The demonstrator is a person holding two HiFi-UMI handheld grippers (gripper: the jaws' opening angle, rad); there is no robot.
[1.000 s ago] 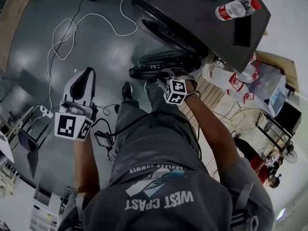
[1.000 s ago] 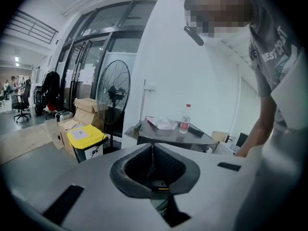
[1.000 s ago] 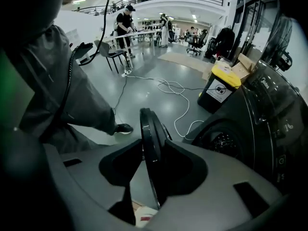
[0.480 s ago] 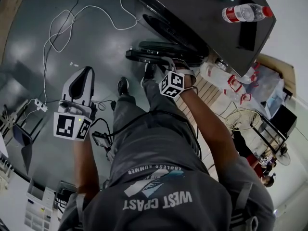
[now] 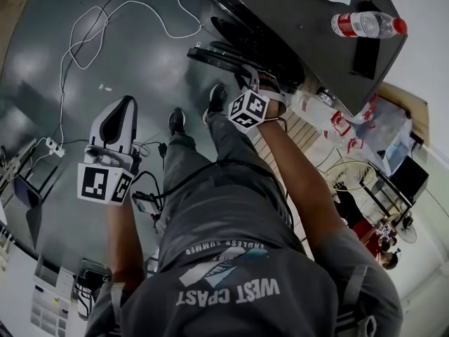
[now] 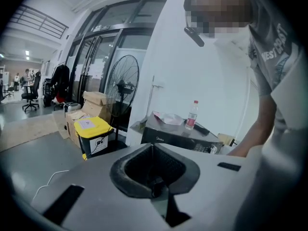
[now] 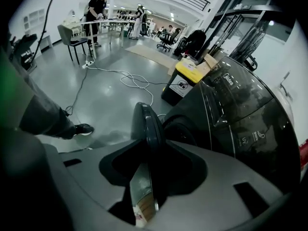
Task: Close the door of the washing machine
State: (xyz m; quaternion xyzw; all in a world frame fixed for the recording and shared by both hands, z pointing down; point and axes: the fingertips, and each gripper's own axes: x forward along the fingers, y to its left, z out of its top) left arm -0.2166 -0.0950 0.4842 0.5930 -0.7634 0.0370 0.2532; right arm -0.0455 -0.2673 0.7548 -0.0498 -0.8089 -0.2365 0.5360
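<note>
In the head view, the washing machine (image 5: 302,27) stood at one o'clock. Its round door (image 5: 214,55) hung part open at twelve o'clock, out over the floor (image 5: 140,69). The right tool (image 5: 254,83) reached up to the door's rim. The left tool (image 5: 128,104) was well apart from it, at nine o'clock.

In the left gripper view, the left tool was clenched tight on nothing — it only looked at the machine from far off.

In the right gripper view, the door's dark rim stood up between the right tool's jaws. They held it and were easing open a bit. The drum hole (image 7: 182,129) lay at three o'clock, just beside the door.

To do this well, I think the right tool should hold the rim firmly and swing it toward the hole. Then it should push flat until the door clicks shut — and the left tool should stay out of the way.
</note>
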